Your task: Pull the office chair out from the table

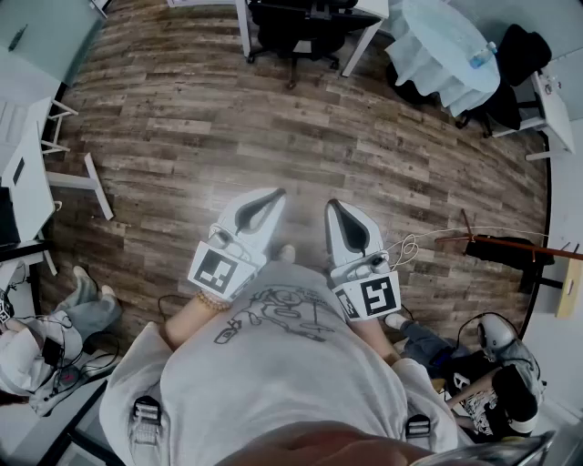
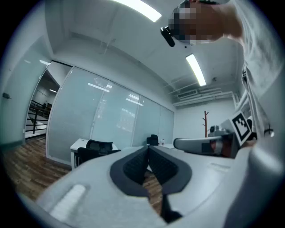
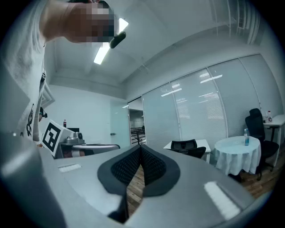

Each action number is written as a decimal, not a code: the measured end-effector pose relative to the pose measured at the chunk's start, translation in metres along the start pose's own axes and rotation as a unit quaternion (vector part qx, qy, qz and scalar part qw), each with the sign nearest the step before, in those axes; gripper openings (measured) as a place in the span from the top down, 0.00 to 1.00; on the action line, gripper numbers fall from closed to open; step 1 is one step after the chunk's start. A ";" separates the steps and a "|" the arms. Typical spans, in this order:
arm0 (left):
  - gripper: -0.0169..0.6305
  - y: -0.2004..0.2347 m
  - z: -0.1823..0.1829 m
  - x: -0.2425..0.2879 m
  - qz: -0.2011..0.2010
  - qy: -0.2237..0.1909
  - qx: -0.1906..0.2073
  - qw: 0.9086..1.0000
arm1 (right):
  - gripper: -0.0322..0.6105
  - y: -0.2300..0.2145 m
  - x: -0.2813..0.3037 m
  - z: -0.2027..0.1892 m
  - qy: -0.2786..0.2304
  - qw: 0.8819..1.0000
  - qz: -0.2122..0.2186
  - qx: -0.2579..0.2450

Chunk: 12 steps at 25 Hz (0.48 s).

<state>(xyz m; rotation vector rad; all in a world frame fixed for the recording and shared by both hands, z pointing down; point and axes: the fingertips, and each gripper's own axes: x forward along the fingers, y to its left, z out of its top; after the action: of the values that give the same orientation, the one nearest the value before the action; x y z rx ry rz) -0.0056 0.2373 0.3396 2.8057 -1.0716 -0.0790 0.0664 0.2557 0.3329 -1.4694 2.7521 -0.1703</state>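
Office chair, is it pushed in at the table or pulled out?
Pushed in: the office chair sits between the legs of the table.

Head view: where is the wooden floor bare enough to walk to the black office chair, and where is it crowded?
The brown plank floor is bare in the middle, up to the black office chair, between the white desk and the round cloth-covered table. Crowded: seated people and cables at both lower sides.

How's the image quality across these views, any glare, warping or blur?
Head view: fisheye bends the floor planks into curves, with a pale sheen mid-floor. Left gripper view: ceiling light blown out white, corners dark. Right gripper view: dark corners too, glass partition bowed.
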 end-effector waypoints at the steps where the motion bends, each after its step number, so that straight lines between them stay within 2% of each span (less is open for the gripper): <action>1: 0.97 0.008 0.001 0.002 -0.001 0.001 0.002 1.000 | 0.94 -0.001 0.009 0.001 0.000 1.000 0.000 -0.001; 12: 0.97 0.130 0.026 0.025 -0.012 -0.003 0.008 1.000 | 0.94 0.000 0.137 0.023 -0.016 1.000 0.009 0.002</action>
<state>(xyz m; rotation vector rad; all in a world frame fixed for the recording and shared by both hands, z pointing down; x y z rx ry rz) -0.0748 0.1218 0.3329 2.8353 -1.0452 -0.0820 -0.0079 0.1399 0.3153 -1.4330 2.7365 -0.1510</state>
